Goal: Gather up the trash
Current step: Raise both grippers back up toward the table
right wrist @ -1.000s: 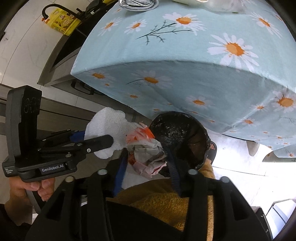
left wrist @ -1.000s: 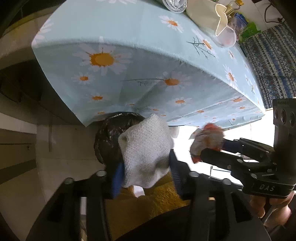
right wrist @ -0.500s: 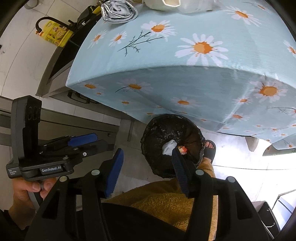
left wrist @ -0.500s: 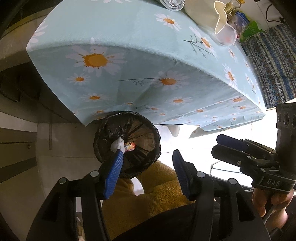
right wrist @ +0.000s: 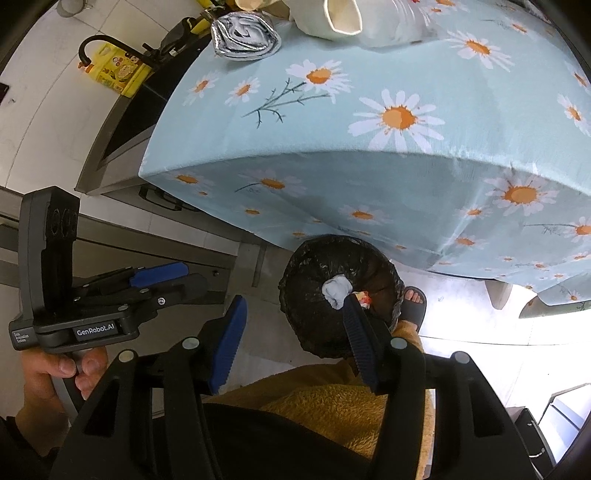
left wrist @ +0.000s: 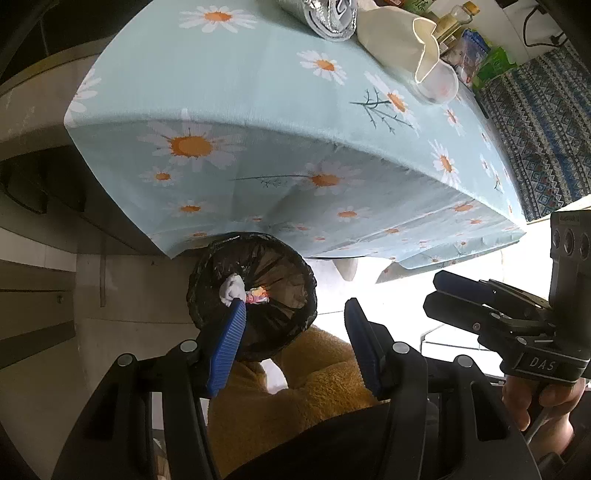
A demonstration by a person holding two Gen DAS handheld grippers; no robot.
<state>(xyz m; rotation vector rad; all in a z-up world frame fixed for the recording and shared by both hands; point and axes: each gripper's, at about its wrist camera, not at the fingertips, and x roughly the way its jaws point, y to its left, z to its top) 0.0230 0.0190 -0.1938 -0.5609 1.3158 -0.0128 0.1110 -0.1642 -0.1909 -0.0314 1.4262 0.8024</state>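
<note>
The left gripper point(left wrist: 295, 339) is hanging above the floor with its two ribbed blue fingers point(left wrist: 226, 347) spread apart, and nothing is sitting between them. Its jaws have just been opening a little further. Just beyond the tip of its left finger, the round bin lined with a black plastic bag point(left wrist: 255, 295) is standing under the hanging edge of the light blue tablecloth printed with white and orange daisies point(left wrist: 258, 122). The crumpled white paper towel point(left wrist: 232, 288) and the small red and white crumpled wrapper point(left wrist: 258, 295) are lying inside this bin, side by side.

The right gripper point(right wrist: 291, 339) is also showing its blue fingers point(right wrist: 227, 343) spread, with only floor between them. In its view the bin is partly behind its right finger, and the white paper towel is showing just at that fingertip.

Far beyond the fingers, a crushed silver foil bag point(right wrist: 245, 35) and a cream-coloured cup lying on its side point(left wrist: 399, 40) are resting on the table top. A yellow printed package point(right wrist: 118, 70) is sitting further left; its writing is too small to read.

In the left wrist view the other gripper's body is carrying the letters "DAS". In the right wrist view the other gripper's label is reading "GenRobot.AI". A bare foot in a dark sandal point(right wrist: 413, 301) is standing beside the bin, near the person's fuzzy yellow garment point(left wrist: 314, 373).
</note>
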